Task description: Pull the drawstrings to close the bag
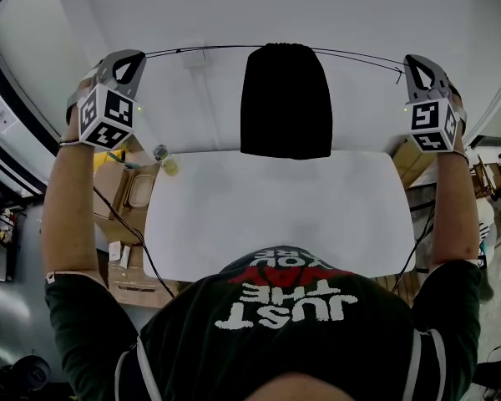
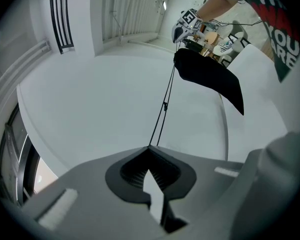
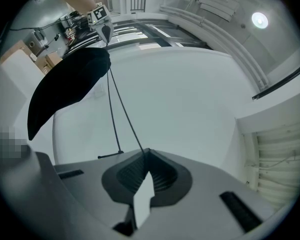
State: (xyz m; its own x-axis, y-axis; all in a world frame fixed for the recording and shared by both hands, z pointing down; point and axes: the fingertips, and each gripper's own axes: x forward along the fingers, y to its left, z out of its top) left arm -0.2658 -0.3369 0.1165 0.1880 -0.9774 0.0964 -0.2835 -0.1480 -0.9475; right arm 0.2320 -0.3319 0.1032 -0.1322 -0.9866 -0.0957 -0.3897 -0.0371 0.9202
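White worktop (image 1: 267, 215), widest thing in the head view, spread low beneath both raised arms. Black bag (image 1: 285, 103) next: hung in the air over the worktop's far edge, midway between the two tools, mouth at the top and gathered tight into puckers, body slack below. Bottom touching the worktop or not: cannot tell. Same bag in the left gripper view (image 2: 210, 76) and in the right gripper view (image 3: 65, 84), drooping sideways from its strings.

Left tool (image 1: 140, 57), held up at the head view's left, marker cube turned towards the camera. Jaws together, tips pinched on the left drawstring (image 1: 200, 49). In its own view, two dark strands running out from the very point of the closed tips, straight to the bag's mouth.

Right tool (image 1: 409, 61), up at about the same height on the other side, well apart from the left tool. Jaws likewise together, clamped on the right drawstring (image 1: 359, 55). In its own view, one strand leaving the closed tips and climbing to the bag, a second strand beside it finishing in a short loose end (image 3: 110, 155) just ahead of the tool.

Both drawstrings taut, nearly one level line from tool to tool through the bag's mouth. Small knot (image 2: 165, 104) partway along the left drawstring.
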